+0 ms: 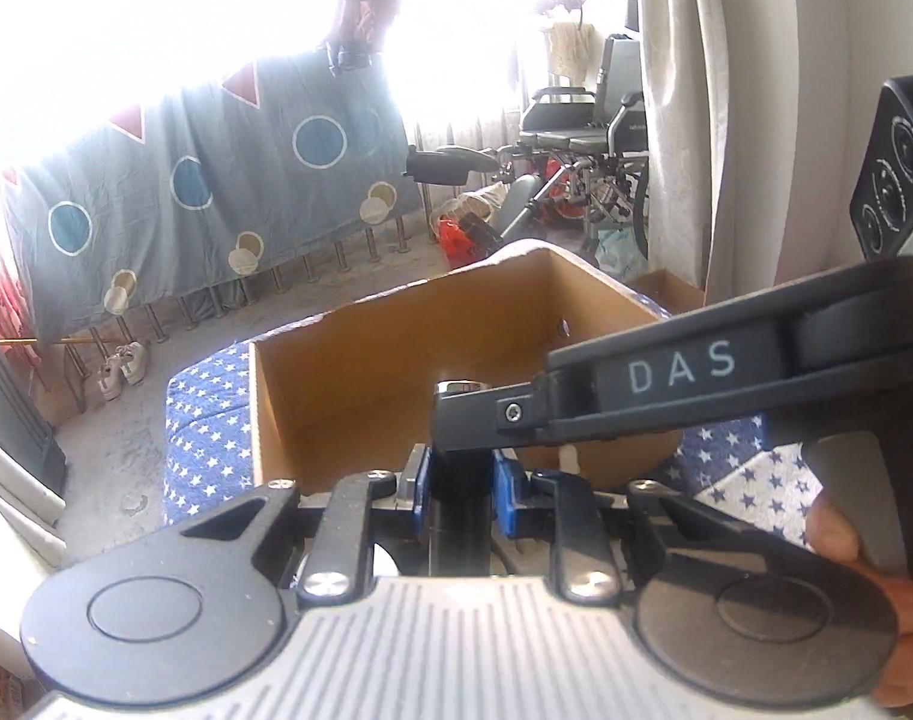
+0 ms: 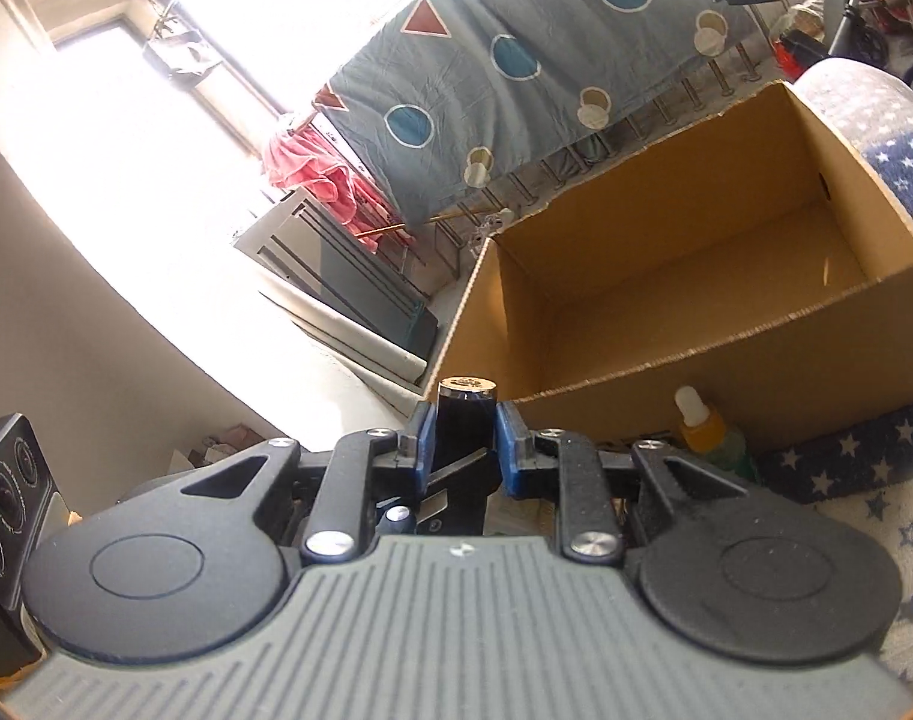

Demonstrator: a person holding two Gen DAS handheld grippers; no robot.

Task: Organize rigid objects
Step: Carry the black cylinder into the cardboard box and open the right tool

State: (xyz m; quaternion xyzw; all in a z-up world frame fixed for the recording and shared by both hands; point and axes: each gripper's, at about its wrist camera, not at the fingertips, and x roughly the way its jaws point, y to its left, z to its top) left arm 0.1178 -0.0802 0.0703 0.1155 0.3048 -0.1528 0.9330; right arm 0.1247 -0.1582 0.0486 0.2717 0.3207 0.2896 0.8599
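Both grippers grip one dark cylindrical bottle with a shiny metal cap. In the left wrist view my left gripper (image 1: 461, 477) is shut on the bottle's lower body (image 1: 459, 516), and the right gripper's finger (image 1: 492, 414) crosses from the right and clamps it near the cap. In the right wrist view my right gripper (image 2: 465, 441) is shut on the same bottle (image 2: 465, 414), cap up. An open, empty cardboard box (image 1: 396, 360) stands just behind the bottle; it also shows in the right wrist view (image 2: 726, 360).
A small dropper bottle (image 2: 705, 426) with white tip, orange collar and green body stands against the box's near wall. The box sits on a blue star-patterned cloth (image 1: 204, 420). A hanging blue sheet (image 1: 216, 180), a wheelchair (image 1: 582, 126) and a curtain (image 1: 696, 120) are behind.
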